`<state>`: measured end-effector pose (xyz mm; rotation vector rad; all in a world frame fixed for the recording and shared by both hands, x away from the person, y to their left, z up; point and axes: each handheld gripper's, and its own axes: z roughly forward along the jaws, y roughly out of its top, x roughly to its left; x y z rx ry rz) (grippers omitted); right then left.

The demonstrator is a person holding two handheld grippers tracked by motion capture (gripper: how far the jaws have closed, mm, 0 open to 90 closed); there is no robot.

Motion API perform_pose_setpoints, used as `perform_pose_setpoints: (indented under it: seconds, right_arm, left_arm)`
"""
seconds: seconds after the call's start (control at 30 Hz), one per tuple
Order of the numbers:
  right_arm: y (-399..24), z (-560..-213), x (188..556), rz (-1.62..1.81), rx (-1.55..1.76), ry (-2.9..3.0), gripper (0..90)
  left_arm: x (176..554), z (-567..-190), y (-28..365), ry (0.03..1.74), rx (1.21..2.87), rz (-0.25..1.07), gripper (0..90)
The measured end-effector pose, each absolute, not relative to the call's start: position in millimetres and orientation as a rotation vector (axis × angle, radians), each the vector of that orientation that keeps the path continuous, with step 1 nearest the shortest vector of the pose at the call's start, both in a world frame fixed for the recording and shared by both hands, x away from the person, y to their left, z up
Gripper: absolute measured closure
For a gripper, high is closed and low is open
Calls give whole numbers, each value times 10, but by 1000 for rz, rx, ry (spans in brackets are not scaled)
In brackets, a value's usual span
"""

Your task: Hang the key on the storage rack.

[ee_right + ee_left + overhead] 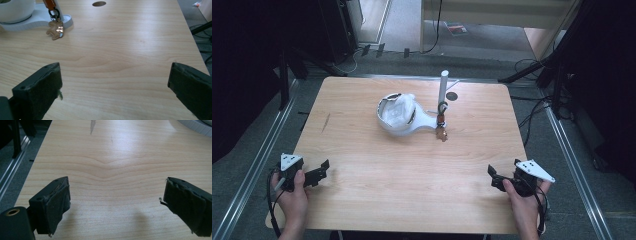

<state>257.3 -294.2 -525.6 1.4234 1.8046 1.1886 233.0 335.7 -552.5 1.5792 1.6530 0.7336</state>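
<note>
A white stand (404, 131) sits at the table's far middle, with a round bowl-like part holding a crumpled white bag (398, 111) and an upright white post (443, 87). A brown charm on an orange strap (442, 132) hangs off the post's foot and lies on the wood; the charm (55, 30) also appears in the right gripper view. My left gripper (319, 172) rests at the near left corner, open, nothing between its pads (60, 202). My right gripper (493, 176) rests at the near right, open and holding nothing.
The wooden table (412, 170) has a dark round hole (452, 96) behind the post and a small scratch (326, 122) at the left. Metal rails (257, 160) run along both sides on the grey floor. Cables lie on the floor at the right.
</note>
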Motion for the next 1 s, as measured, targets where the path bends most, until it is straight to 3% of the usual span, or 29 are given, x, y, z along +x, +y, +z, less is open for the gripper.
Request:
perform_pose_setpoints:
  seconds: [1.0]
  right_arm:
    - [-3598,-5449,2098,1132,1513,1735,0]
  left_arm:
    - [2329,-5524,3357,1652,1580,734,77]
